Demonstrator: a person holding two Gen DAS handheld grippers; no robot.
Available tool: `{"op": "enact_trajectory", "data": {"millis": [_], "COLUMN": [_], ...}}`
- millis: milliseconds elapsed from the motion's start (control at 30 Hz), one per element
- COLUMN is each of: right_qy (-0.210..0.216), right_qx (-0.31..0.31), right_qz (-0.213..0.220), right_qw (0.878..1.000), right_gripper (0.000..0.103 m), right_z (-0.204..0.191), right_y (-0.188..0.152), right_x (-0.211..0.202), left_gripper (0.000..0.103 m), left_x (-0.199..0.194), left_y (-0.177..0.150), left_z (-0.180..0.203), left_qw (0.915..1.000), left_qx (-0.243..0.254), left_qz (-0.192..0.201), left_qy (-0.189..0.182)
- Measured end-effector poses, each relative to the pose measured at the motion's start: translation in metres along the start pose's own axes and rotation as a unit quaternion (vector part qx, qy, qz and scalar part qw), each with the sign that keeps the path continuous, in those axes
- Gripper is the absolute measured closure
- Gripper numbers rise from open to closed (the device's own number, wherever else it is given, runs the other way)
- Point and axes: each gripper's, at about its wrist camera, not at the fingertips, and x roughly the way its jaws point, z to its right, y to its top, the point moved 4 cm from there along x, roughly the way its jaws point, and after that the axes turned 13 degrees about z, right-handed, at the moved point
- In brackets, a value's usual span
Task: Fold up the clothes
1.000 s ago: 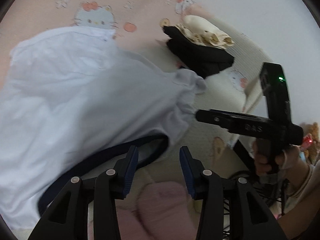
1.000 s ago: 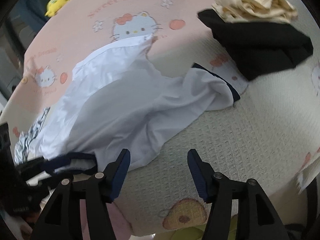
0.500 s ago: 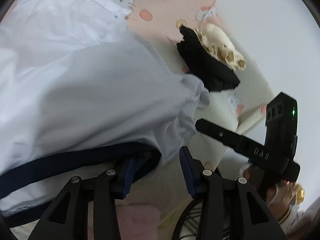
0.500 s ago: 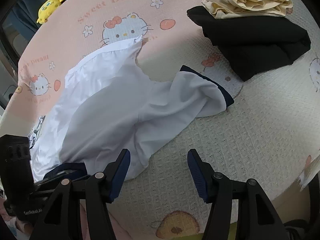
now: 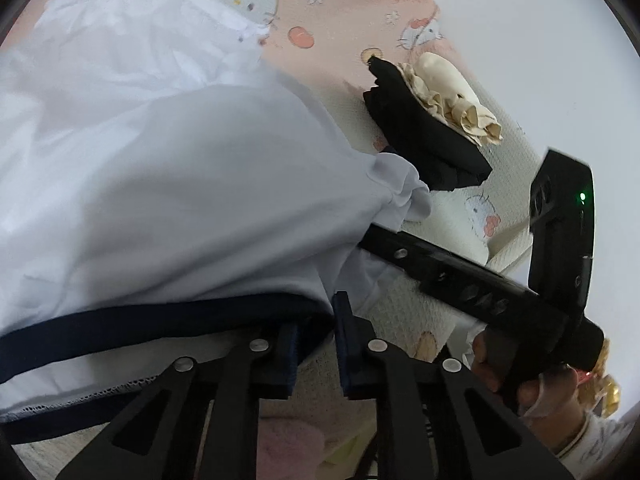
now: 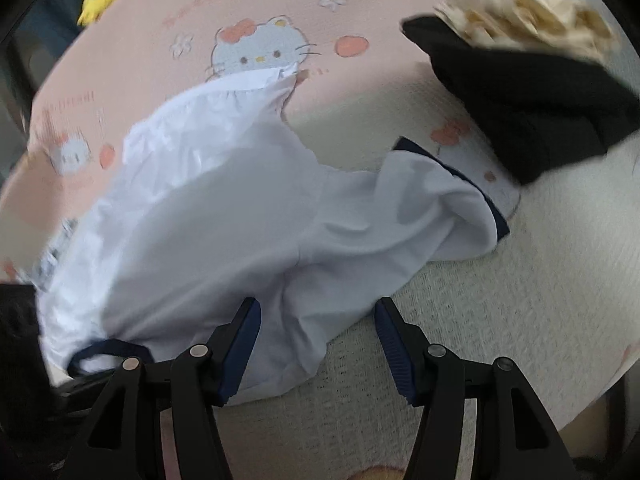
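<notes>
Grabbing step: my left gripper jaws just closed on navy hem of white garment, crumpled on bed cover. Right gripper wide open, empty, over garment edge. Next: right needs own grip, then spread flat.

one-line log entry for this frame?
phase: grasp hem | left gripper: closing on white garment navy hem | right gripper: open over garment | folded stack: apart

Left claw had just been closing, navy hem band of the white garment pinched between its jaws. Right claw reached in from the right under the cloth's edge. Black folded clothes with a cream piece on top sat beyond on the bed.
</notes>
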Motion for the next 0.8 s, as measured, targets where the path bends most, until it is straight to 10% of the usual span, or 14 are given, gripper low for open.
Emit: {"op": "enact_trajectory", "data": {"millis": [267,800], "right_qy": [-0.029,-0.06], "right_qx": [-0.063,0.01], "right_qz": [0.013,-0.03], "right_qw": [0.998,0.998], "right_gripper": [0.095,0.098], "right_z": [-0.014,0.028], "right_y": [-0.004,-0.024], "right_x": [-0.004,-0.036], "left_gripper": [0.095,0.097], "left_x": [0.0,-0.008], "left_y": [-0.003,-0.013], "left_z": [0.004,0.017], "left_qw": [0.9998,0.9969], "left_qx": [0.014,0.067], "left_qz": [-0.011,-0.04], "left_qy": [-0.004,-0.015]}}
